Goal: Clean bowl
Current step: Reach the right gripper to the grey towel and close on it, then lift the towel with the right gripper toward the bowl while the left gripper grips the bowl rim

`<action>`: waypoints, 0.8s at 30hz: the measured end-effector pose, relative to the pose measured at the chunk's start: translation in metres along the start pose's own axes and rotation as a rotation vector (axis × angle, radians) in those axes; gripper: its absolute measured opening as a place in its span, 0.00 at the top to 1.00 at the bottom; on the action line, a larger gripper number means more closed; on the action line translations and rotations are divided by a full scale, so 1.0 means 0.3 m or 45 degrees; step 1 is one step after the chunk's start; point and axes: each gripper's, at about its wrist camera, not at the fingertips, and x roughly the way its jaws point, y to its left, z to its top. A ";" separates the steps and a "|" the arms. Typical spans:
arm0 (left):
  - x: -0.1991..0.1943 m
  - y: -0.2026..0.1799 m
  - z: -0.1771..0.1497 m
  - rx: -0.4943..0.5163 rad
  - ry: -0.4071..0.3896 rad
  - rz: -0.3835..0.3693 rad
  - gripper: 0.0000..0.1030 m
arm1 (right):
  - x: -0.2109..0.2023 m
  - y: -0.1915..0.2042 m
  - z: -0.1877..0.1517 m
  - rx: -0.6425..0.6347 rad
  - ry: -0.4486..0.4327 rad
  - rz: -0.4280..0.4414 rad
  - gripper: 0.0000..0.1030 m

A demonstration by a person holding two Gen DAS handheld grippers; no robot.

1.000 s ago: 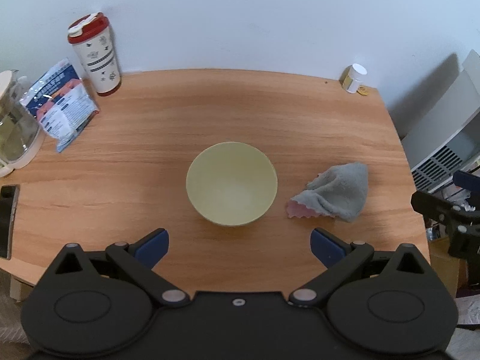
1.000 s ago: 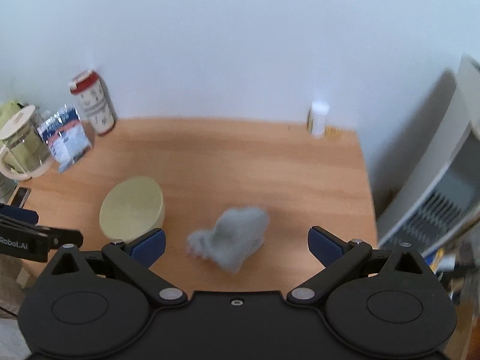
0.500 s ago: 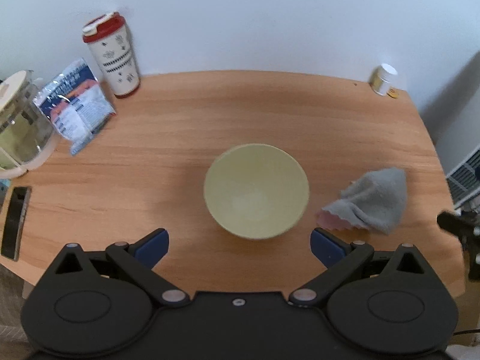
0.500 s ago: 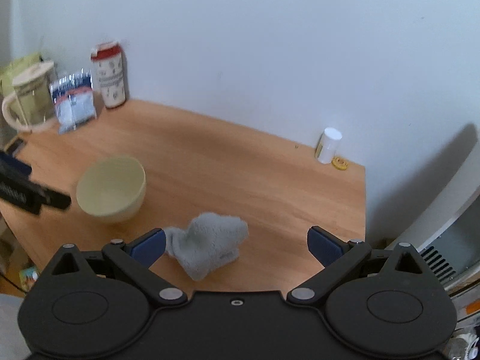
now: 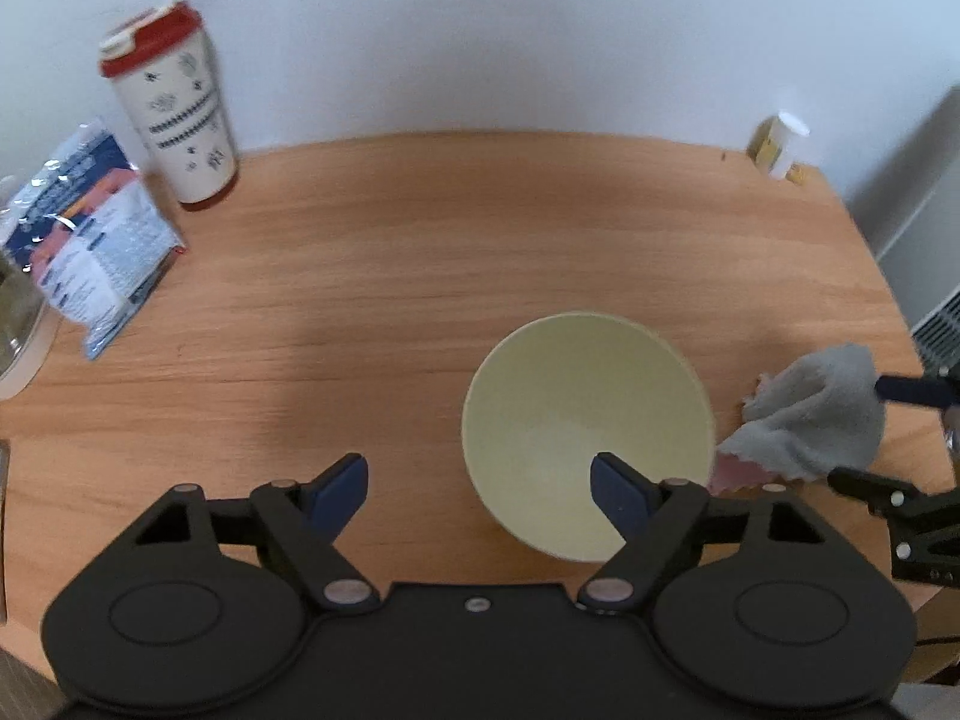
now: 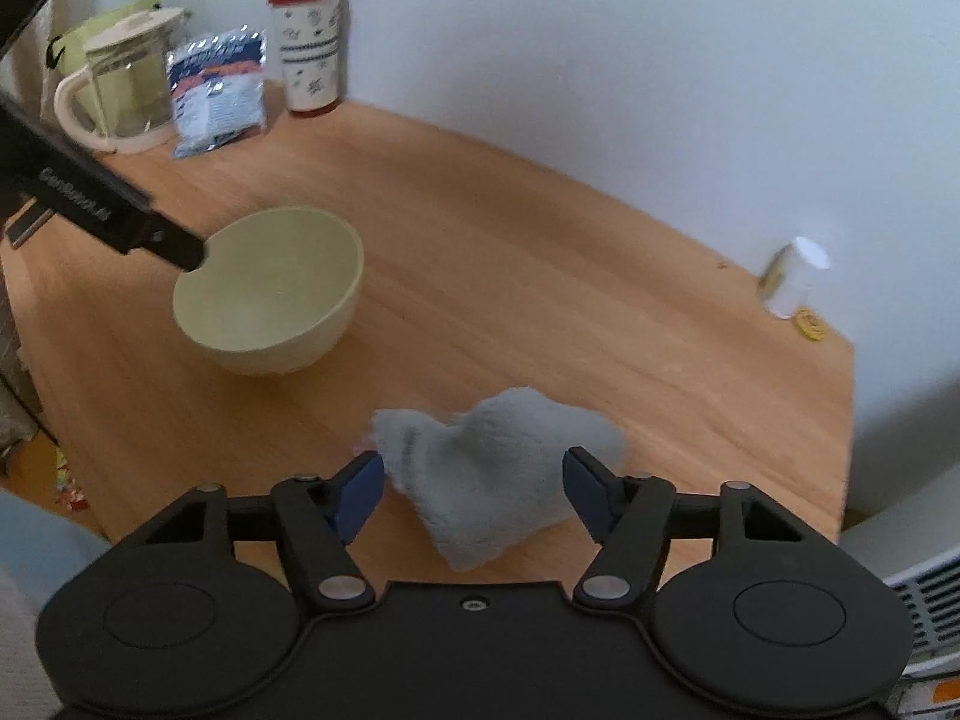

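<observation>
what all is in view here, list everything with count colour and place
bowl: 1, pale yellow-green, upright on the table, near edge
cloth: 1, grey with a pink edge, crumpled on the table to the right of the bowl
table: 1, light wood, against a white wall
travel cup: 1, white with a red lid, far left by the wall
packet: 1, blue, white and red foil, lying beside the cup
jug: 1, clear with a cream handle and lid, far left
small bottle: 1, white cap, far right corner
small round item: 1, yellow, beside the bottle
left tongs: open, one finger over the bowl
right tongs: open, fingers either side of the cloth
</observation>
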 end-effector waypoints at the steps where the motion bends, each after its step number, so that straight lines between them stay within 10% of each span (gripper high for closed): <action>1: 0.016 0.008 0.003 0.007 0.011 -0.019 0.29 | 0.016 0.007 0.002 -0.014 0.013 -0.024 0.32; 15: 0.138 0.066 0.018 0.130 0.086 -0.201 0.36 | 0.209 -0.016 0.026 0.169 0.205 -0.081 0.32; 24: 0.166 0.086 0.009 0.190 0.097 -0.305 0.56 | 0.215 0.001 0.030 0.276 0.235 -0.118 0.64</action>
